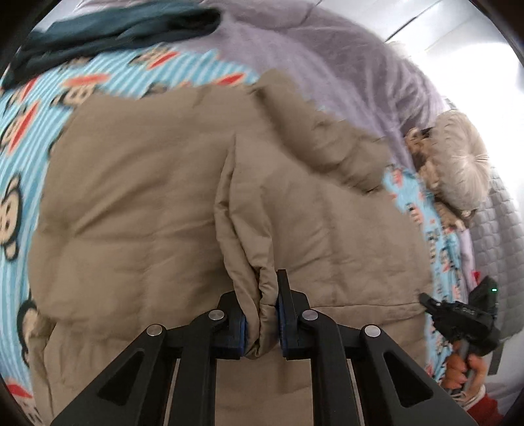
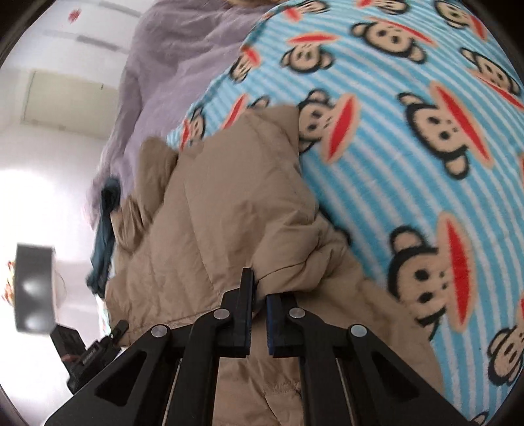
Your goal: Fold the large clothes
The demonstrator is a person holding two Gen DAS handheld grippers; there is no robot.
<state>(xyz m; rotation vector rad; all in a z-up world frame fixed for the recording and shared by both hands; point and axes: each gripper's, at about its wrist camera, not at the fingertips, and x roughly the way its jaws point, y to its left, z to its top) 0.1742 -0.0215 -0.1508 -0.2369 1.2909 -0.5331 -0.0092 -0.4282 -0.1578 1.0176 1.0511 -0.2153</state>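
Both of our tools are clamped on fabric: the left hand-held gripper (image 1: 261,322) and right hand-held gripper (image 2: 258,314) each pinch a fold of the tan puffer jacket (image 1: 147,203) spread on the monkey-print blanket (image 2: 409,82) covering the bed.

The jacket (image 1: 157,209) is plain tan. The blanket (image 2: 409,131) under it has light-blue and white stripes with monkey faces, red-mouthed. The far quilt (image 1: 327,59) is lilac; a dark teal garment (image 1: 124,26) lies far left.
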